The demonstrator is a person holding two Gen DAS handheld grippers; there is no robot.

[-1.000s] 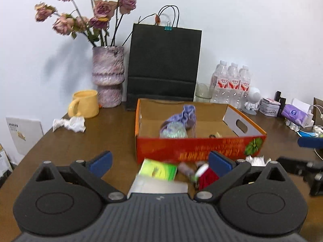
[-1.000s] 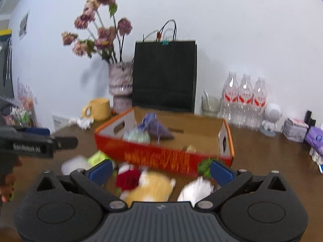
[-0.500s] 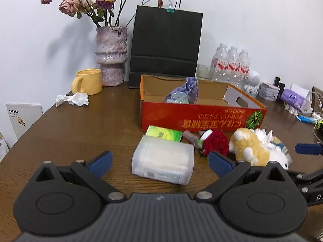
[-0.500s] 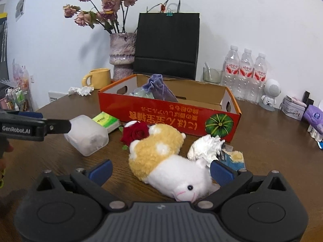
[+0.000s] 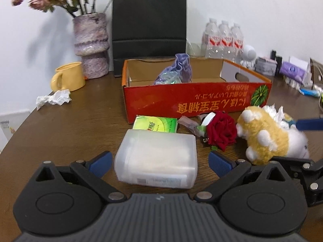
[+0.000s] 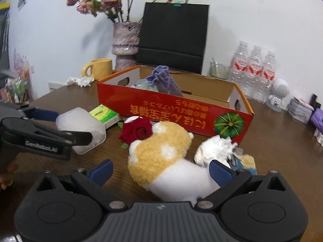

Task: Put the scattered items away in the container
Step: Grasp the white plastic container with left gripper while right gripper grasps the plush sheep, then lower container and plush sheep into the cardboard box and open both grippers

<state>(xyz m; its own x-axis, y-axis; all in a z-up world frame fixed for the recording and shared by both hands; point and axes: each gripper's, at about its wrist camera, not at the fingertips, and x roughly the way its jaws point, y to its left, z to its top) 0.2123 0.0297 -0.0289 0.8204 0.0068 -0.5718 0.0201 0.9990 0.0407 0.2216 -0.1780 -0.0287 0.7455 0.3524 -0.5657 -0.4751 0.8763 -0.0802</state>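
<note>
Left tongs (image 5: 159,162) spread around one translucent plastic box (image 5: 156,160); right tongs (image 6: 160,170) spread around one plush toy (image 6: 167,157); one orange cardboard box (image 5: 193,98) behind, holding perhaps two pouches; bare table (image 5: 80,121) left.

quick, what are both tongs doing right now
Left tongs: open, straddling the translucent plastic box.
Right tongs: open, straddling the plush toy.

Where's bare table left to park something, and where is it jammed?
Bare table: left of the red box, between the crumpled tissue and the translucent case. Also right of the box. Crowded: along the box front, with green packet, rose and plush toy.
</note>
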